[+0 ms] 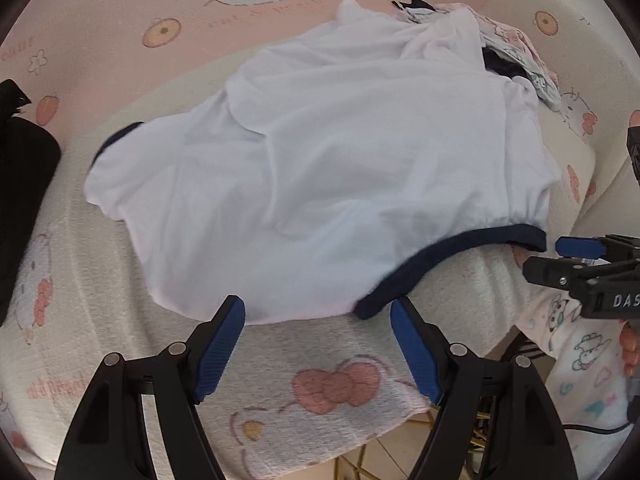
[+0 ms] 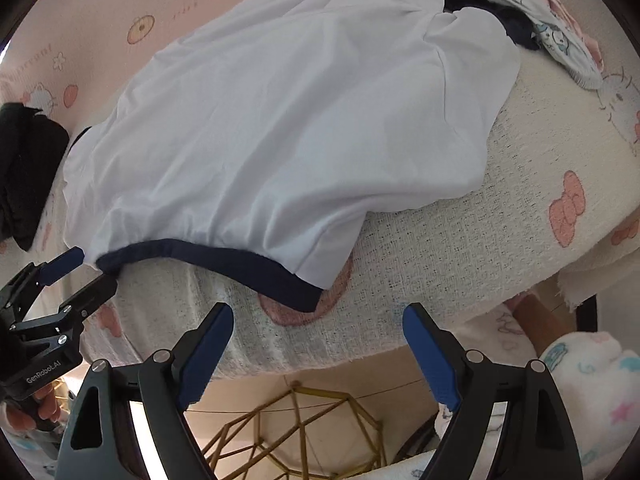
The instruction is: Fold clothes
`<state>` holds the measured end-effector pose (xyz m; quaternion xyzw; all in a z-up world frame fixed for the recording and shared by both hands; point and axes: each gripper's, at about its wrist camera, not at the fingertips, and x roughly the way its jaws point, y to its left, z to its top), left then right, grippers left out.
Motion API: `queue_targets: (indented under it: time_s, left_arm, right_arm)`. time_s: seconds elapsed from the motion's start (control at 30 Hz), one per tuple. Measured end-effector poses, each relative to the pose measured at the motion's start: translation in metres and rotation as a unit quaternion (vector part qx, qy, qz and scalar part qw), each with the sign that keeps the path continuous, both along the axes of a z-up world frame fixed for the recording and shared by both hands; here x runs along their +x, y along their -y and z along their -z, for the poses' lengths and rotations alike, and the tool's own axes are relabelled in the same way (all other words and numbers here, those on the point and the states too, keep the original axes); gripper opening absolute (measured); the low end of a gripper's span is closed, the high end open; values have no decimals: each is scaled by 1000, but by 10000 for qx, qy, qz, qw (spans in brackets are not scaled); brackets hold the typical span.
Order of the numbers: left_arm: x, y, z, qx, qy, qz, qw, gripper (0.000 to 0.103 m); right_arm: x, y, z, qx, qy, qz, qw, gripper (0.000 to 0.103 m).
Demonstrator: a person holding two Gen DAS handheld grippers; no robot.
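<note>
White shirt (image 1: 320, 168) spread on blanket (image 1: 312, 360) | left tongs (image 1: 318, 316) wide | right tongs (image 2: 318, 322) wide

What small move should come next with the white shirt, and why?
Probably lower both grippers onto the near navy hem and close. The white shirt lies crumpled on the patterned blanket; the left gripper and right gripper are open, empty, just short of that edge.
</note>
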<state>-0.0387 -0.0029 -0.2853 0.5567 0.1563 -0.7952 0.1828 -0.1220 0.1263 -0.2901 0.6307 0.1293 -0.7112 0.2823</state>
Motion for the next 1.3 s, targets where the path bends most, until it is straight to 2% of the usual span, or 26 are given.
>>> queue_targets:
  time_s: [0.07, 0.2, 0.37, 0.47, 0.57, 0.63, 0.73, 0.9, 0.93, 1.07, 1.1, 1.13, 1.17, 1.3]
  left_arm:
    - [-4, -6, 2, -22, 33, 98, 9999, 74]
    - [-11, -9, 4, -562, 87, 13, 9984, 74]
    - [-14, -2, -1, -1099, -62, -210, 9937, 74]
    - [-16, -5, -4, -1366, -133, -163, 9904, 74]
    - [-22, -8, -5, -1573, -198, -168, 9872, 65]
    - [-17, 4, 0, -1566, -193, -163, 9873, 64]
    - [-16, -2, 5, -1445, -128, -172, 9893, 64]
    - [-24, -5, 9, -563, -163, -321, 9978, 64]
    - [-25, -5, 9, -499, -173, -384, 9979, 64]
    - [-33, -7, 3, -654, -279, -480, 9963, 64]
    - [-35, -7, 0, -723, -340, -482, 9956, 51]
    - [-37, -7, -3, -792, -401, -483, 9949, 28]
    - [-39, -5, -8, -820, -451, -510, 9943, 24]
    - [-42, 6, -15, -814, -622, -536, 9933, 21]
  right_arm:
    - [0, -2, 2, -94, 18, 44, 9999, 86]
    - [-1, -4, 4, -344, -72, 173, 9992, 92]
    - [-1, -3, -1, -318, -643, 397, 9966, 92]
    - [-1, -2, 1, -313, -744, 429, 9958, 92]
    - [2, -1, -3, -393, -883, 402, 9945, 92]
    - [3, 2, -5, -347, -991, 390, 9937, 92]
    - [0, 9, -4, -221, -1027, 307, 9940, 92]
    - [5, 19, -1, -52, -1050, 88, 9944, 92]
    - [5, 20, -1, -68, -1033, 48, 9946, 92]
    - [9, 25, 0, -32, -1039, -81, 9946, 92]
    - [9, 26, 1, -14, -1037, -97, 9946, 93]
    - [9, 27, 1, 20, -1046, -97, 9945, 93]
    - [9, 28, 1, 46, -1063, -98, 9943, 92]
    - [8, 30, 0, 142, -1184, -12, 9929, 92]
